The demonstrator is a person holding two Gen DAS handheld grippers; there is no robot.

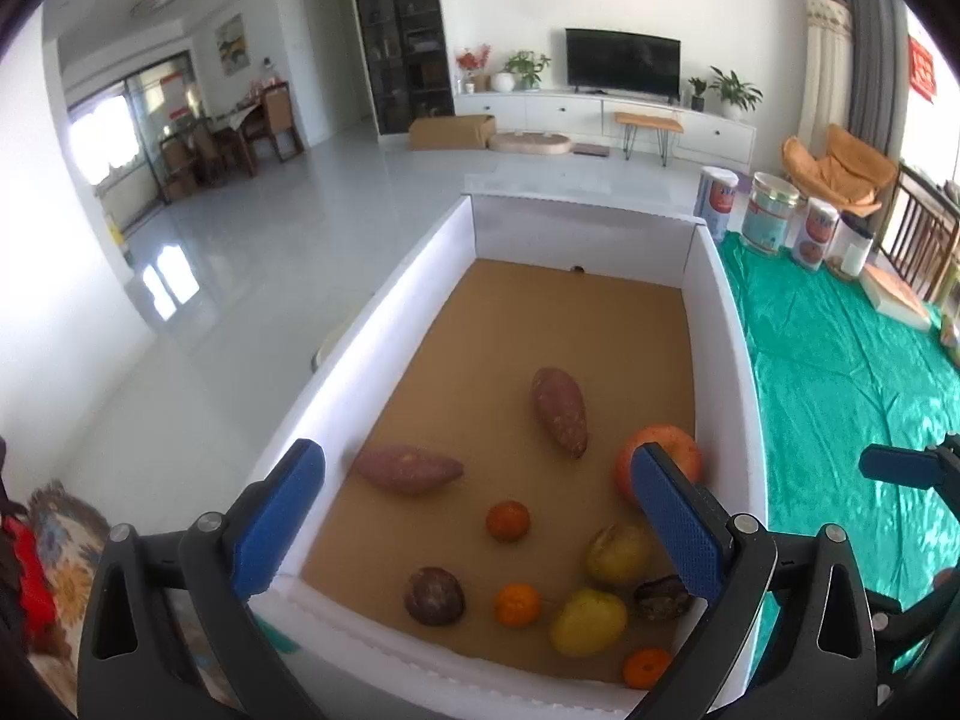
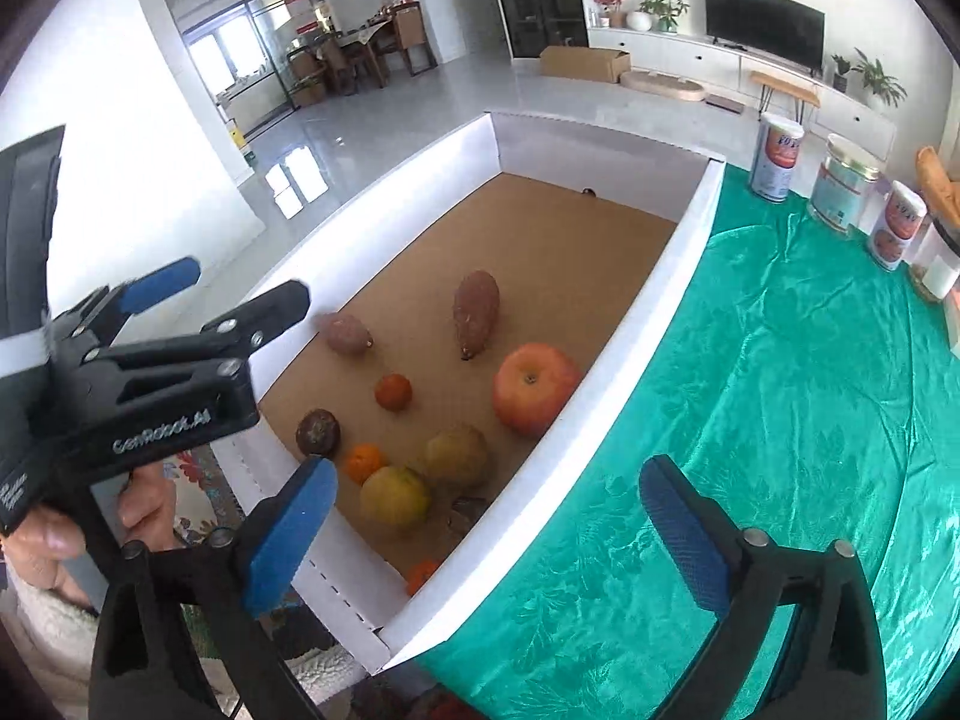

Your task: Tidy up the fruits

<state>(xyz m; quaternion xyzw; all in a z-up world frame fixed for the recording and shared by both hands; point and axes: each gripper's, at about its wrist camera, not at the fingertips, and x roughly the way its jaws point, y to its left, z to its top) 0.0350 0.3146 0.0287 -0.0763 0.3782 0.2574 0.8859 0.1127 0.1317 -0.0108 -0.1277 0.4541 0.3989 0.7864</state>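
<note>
A white box point(image 1: 576, 228) with a brown cardboard floor holds the produce. Inside lie two sweet potatoes point(image 1: 559, 411) point(image 1: 408, 468), a red apple point(image 2: 534, 390), three small oranges point(image 1: 507, 521), two yellow-green fruits point(image 1: 588, 621) and two dark round fruits point(image 1: 434, 596). My left gripper point(image 1: 479, 453) hangs open over the near end of the box with nothing between its blue pads. My right gripper point(image 2: 489, 471) stands open above the box's near right wall point(image 2: 600, 420) and holds nothing. In the right wrist view the left gripper point(image 2: 243, 282) shows at the left.
A shiny green cloth point(image 1: 840, 360) covers the table right of the box. Several tins point(image 1: 768, 213) stand at its far end. A patterned cloth point(image 1: 60, 540) lies at the near left. A person's hand point(image 2: 144, 498) grips the left tool. Tiled floor lies beyond.
</note>
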